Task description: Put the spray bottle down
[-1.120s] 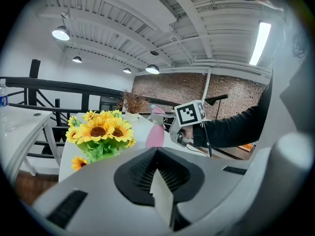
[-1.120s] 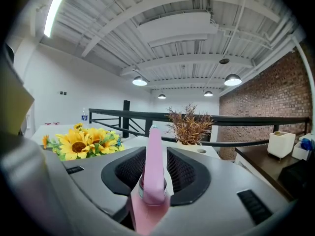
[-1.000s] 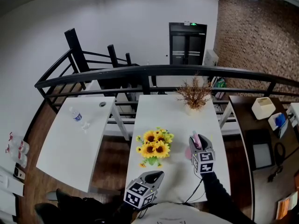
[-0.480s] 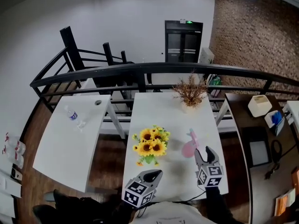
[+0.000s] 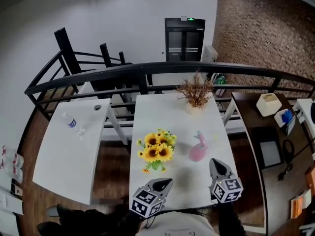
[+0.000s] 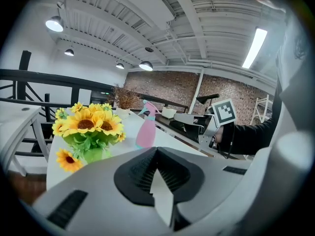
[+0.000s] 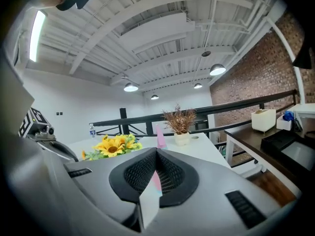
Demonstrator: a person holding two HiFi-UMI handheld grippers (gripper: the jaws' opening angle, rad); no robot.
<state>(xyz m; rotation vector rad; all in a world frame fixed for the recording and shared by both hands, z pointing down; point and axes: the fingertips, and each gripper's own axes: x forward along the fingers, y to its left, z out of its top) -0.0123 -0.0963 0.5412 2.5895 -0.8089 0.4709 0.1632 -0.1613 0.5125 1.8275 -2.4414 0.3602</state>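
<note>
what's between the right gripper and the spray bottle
Nothing visible. Only bare table lies between the right gripper and the bottle, which stands upright on it. The sunflowers stand left of the bottle, off that line.

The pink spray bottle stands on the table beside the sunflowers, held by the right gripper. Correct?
No. The pink spray bottle stands on the table beside the sunflowers, but the right gripper is shut, empty and apart from it, as the head view shows.
</note>
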